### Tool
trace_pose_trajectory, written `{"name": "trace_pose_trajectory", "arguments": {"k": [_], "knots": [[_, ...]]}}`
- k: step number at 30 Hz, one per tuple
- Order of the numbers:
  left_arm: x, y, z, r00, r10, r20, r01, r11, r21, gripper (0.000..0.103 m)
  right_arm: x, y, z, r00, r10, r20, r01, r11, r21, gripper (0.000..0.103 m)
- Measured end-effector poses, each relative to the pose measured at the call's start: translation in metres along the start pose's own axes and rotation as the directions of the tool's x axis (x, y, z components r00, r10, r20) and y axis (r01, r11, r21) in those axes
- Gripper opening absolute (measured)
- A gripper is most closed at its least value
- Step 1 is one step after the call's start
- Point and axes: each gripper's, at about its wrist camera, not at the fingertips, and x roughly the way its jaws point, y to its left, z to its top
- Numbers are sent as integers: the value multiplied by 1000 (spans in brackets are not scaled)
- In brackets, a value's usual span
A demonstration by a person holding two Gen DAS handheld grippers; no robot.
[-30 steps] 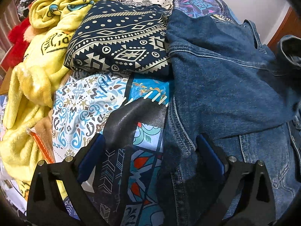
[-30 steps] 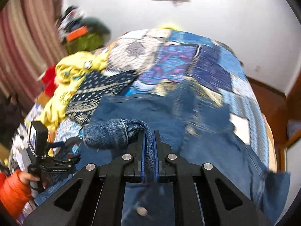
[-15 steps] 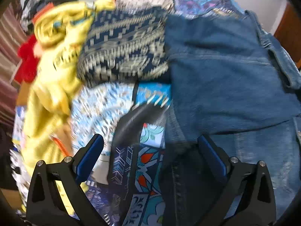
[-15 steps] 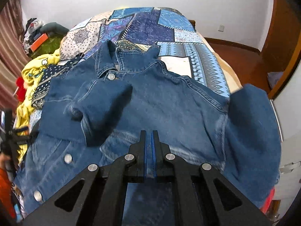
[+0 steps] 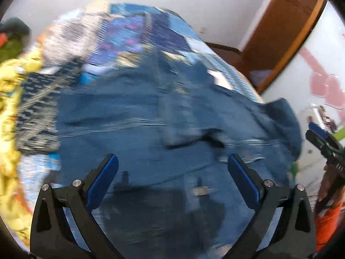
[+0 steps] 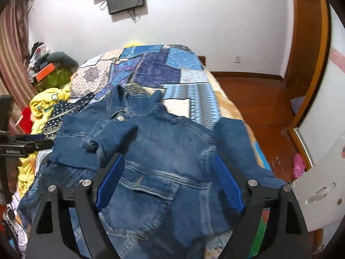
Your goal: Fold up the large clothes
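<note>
A blue denim jacket (image 6: 163, 151) lies front-up on the patchwork bed (image 6: 163, 69), collar toward the far end. Its left sleeve (image 6: 103, 138) is folded across the chest; its right sleeve (image 6: 235, 146) hangs toward the bed's right edge. My right gripper (image 6: 168, 177) is open and empty above the jacket's lower front. My left gripper (image 5: 172, 172) is open and empty above the jacket (image 5: 133, 138); that view is motion-blurred. The right gripper also shows at the right edge of the left wrist view (image 5: 323, 142), and the left gripper at the left edge of the right wrist view (image 6: 25, 144).
A pile of clothes, yellow fleece (image 6: 45, 101) and a dark patterned cloth (image 6: 58, 114), lies along the bed's left side. A wooden door frame (image 6: 310, 64) and wood floor (image 6: 258, 99) are on the right. A white board (image 6: 319, 190) stands at the bed's near right.
My right gripper has let go of the sleeve and opened; the sleeve now lies folded across the chest. My left gripper has swung right and up, from the jacket's left edge to over its body.
</note>
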Motion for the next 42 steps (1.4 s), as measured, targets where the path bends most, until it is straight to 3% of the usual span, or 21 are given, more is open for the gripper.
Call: {"name": "trace_pose_trajectory", "arguments": {"k": [5, 8, 10, 11, 13, 15, 16, 17, 19, 23, 25, 27, 30, 33, 37, 39, 42], "knots": [[50, -17, 5, 983, -158, -95, 146, 982, -121, 102, -21, -32, -13, 999, -32, 18, 31, 998, 55, 83], [67, -6, 7, 959, -270, -83, 238, 932, -275, 102, -32, -56, -25, 997, -71, 12, 69, 992, 107, 84], [77, 4, 10, 942, -333, -51, 290, 878, -381, 102, -37, -77, -34, 994, -105, -6, 104, 984, 144, 84], [82, 10, 12, 938, -346, -32, 301, 854, -425, 102, -38, -83, -38, 993, -116, -15, 117, 981, 157, 84], [90, 16, 17, 942, -336, -21, 287, 833, -474, 96, -37, -102, -48, 989, -138, -45, 145, 969, 199, 84], [98, 19, 22, 954, -298, -27, 246, 836, -491, 89, -35, -119, -58, 986, -146, -81, 162, 955, 249, 84], [98, 18, 25, 963, -267, -28, 221, 848, -482, 78, -34, -126, -63, 985, -142, -95, 163, 948, 275, 84], [98, 16, 28, 975, -222, -28, 184, 867, -463, 65, -32, -135, -69, 986, -131, -108, 158, 938, 309, 84], [95, 5, 34, 989, -148, -32, 123, 909, -399, 49, -30, -148, -78, 987, -103, -123, 141, 921, 364, 84], [82, -33, 39, 1000, 0, 10, 2, 979, -204, 33, -21, -176, -95, 989, -18, -149, 90, 867, 490, 84], [76, -63, 41, 998, 50, 48, -46, 996, -74, 30, -13, -185, -97, 988, 11, -155, 75, 841, 536, 84], [71, -94, 40, 993, 78, 93, -84, 994, 68, 29, -7, -194, -101, 987, 28, -157, 69, 812, 580, 84], [77, -132, 41, 994, 56, 97, -76, 975, 208, 24, 6, -204, -106, 985, 61, -161, 56, 772, 633, 84], [98, -163, 35, 999, 28, 35, -38, 948, 317, 24, 22, -219, -115, 978, 120, -169, 34, 712, 701, 84], [127, -185, 18, 996, 65, -65, -34, 917, 398, 25, 32, -231, -116, 979, 136, -152, 17, 688, 725, 84], [135, -187, 9, 992, 79, -101, -31, 912, 410, 28, 37, -238, -114, 979, 143, -144, 9, 676, 737, 84], [133, -182, 6, 989, 25, -146, 34, 922, 386, 50, 46, -247, -116, 979, 156, -131, -2, 650, 760, 84]]}}
